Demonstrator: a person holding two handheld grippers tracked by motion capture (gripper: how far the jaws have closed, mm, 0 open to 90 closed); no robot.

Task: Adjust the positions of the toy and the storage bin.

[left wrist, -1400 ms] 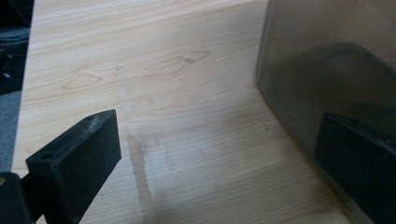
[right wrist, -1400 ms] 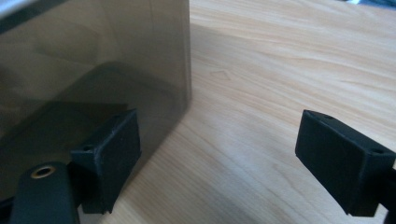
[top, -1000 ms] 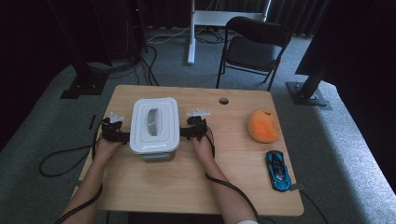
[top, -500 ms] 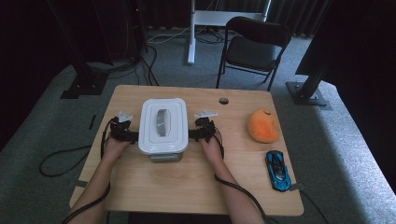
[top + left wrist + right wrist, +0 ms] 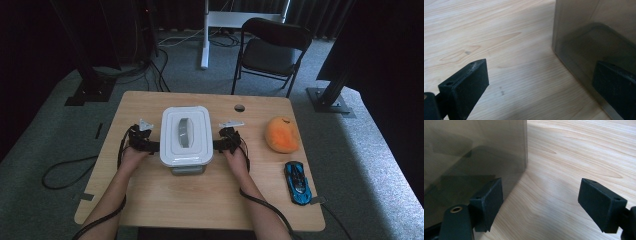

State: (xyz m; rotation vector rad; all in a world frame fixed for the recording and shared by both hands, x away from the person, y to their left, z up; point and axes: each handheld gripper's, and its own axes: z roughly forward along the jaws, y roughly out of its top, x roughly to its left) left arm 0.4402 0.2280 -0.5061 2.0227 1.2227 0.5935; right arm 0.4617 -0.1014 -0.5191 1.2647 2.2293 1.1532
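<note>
On wooden table (image 5: 200, 200), lidded box (image 5: 185, 135), grey carpet (image 5: 370, 150), black chair (image 5: 270, 50)

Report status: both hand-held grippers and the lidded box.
Left hand-held gripper open, right hand-held gripper open, flanking the box. White-lidded translucent grey plastic box on the wooden table. Orange plush ball and blue toy car lie well right, clear.

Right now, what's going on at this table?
A person holds a two-jaw gripper in each hand, one at either side of a translucent grey plastic box with a white lid on the wooden table. The left gripper and right gripper both stand open, jaws against the box's side walls, neither clamped. An orange plush fruit and a blue toy car sit untouched to the right.
</note>
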